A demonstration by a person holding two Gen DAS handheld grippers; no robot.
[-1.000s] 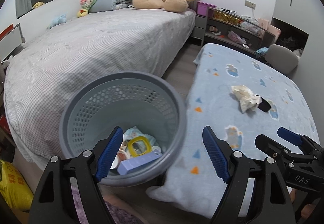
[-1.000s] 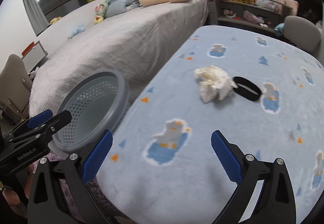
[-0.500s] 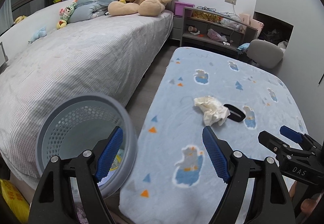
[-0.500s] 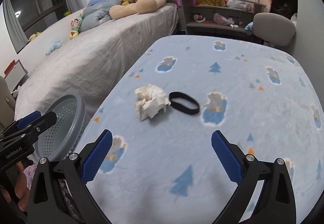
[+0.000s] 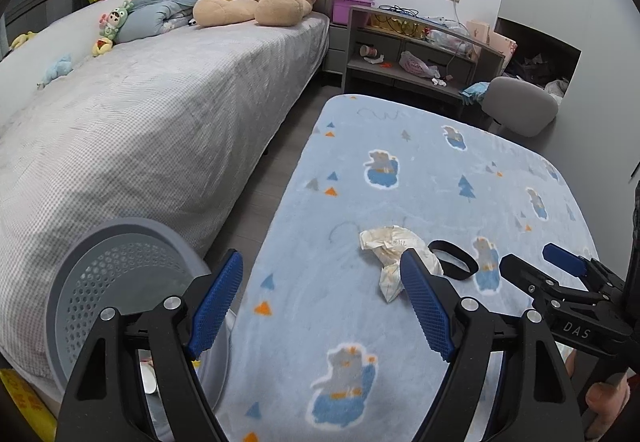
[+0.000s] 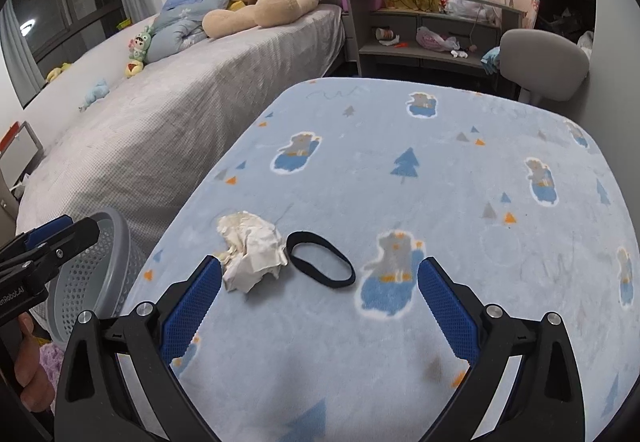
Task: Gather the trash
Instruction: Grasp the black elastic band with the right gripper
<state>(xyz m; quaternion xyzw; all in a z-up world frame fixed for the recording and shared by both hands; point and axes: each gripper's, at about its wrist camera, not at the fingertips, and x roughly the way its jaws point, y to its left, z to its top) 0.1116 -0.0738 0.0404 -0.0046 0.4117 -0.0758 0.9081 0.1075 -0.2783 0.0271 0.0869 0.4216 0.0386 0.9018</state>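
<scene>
Blue-padded and spread, the right claw point(image 6: 319, 284) and left claw point(image 5: 321, 282) are held empty above the counter point(image 6: 440, 202). Crumpled paper point(image 6: 252, 250) lies touching a black band point(image 6: 321, 260). Basket contents point(image 5: 147, 378) are glimpsed only from the left.

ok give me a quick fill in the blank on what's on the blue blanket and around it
1. The crumpled tissue lies on the blue blanket right beside a black ____.
2. The grey perforated ____ stands off the blanket's left edge, next to the left gripper.
3. The jaws of the right gripper stand ____ and hold nothing.
4. A large ____ sits at the head of the grey bed.

Missing words: band; bin; open; teddy bear
</scene>
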